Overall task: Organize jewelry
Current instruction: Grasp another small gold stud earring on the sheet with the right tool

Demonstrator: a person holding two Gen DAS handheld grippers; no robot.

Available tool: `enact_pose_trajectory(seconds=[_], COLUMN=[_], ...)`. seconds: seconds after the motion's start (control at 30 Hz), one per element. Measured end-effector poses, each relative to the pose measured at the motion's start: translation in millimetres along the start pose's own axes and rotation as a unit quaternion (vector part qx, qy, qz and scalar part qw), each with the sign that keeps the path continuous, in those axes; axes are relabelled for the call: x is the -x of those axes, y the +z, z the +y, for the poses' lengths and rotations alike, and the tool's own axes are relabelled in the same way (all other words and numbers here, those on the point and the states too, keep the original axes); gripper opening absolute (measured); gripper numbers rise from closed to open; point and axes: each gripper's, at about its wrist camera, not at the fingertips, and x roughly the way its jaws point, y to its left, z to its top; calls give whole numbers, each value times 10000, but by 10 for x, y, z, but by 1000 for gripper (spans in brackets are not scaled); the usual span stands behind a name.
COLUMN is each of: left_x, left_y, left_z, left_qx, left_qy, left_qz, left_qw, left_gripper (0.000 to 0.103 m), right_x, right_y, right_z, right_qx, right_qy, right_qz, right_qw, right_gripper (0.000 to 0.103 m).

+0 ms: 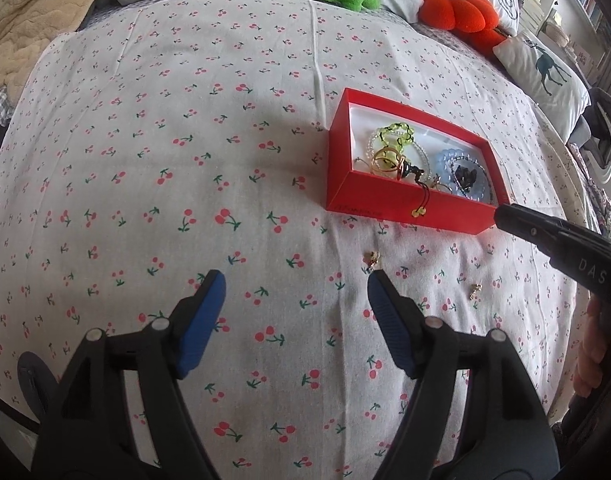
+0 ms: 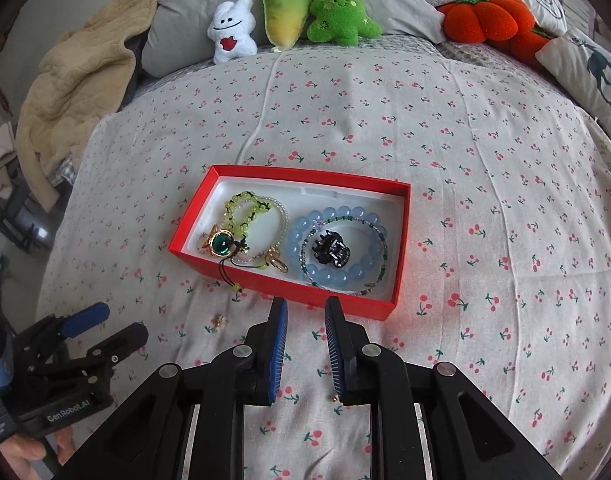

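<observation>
A red box (image 2: 265, 286) (image 1: 385, 208) lies on the cherry-print bedsheet and holds bracelets, a green-stone piece (image 2: 220, 243), blue beads (image 2: 333, 276) and a black hair claw (image 2: 331, 251). A small gold earring (image 1: 372, 257) (image 2: 217, 322) lies on the sheet just ahead of my open, empty left gripper (image 1: 297, 280). A second earring (image 1: 474, 290) (image 2: 334, 397) lies on the sheet beside my right gripper's right finger. My right gripper (image 2: 305, 308) hovers at the box's near wall, jaws partly open with nothing between them.
Plush toys (image 2: 289, 16) and orange cushions (image 2: 489, 16) line the far end of the bed. A beige blanket (image 2: 65, 88) lies at the far left, a deer pillow (image 2: 589, 68) at the right. A chair (image 1: 601, 136) stands beside the bed.
</observation>
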Motion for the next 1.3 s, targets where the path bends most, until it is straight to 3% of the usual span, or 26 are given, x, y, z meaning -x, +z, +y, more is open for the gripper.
enact_pose_trajectory(seconds=[0.1,0.17,0.2,0.43,0.73,0.87,1.03,1.2,1.3], left_x=[14,16,16,-18,-90,-127,-169,-176,-173], left_y=[-28,-54,-68,-192,-318,-328,-340,-347,-344], left_z=[22,29,30,-11,-78,-118,-131,-139,-124], left_qx=[-23,-62,-88,-417,-746,-808,-791,-785,-748], left_qy=[0,28,49,208,363,408,430,437,410], left_qz=[26,48,58,142,304,356,427,448,452], left_qw=[10000,10000,9999,9988,9961,9953,9950,9950,9953], left_gripper=[75,75,76,77,77,77,77,77,77], right_x=[43,90,120,115,-207,-320,-398,-435,-450], right_y=[-71,-126,-148,-347,-701,-771,-758,-651,-575], right_z=[-105,-184,-218,-308,-111,-49,-64,-104,-157], right_qx=[13,-33,-54,167,693,648,261,-57,-249], right_qy=[-53,-59,-68,-218,-500,-496,-656,-750,-792], right_qz=[36,-17,-67,79,780,937,808,775,796], right_qw=[10000,10000,9999,9996,9933,9923,9942,9942,9934], right_gripper=[34,71,73,73,73,73,73,63,51])
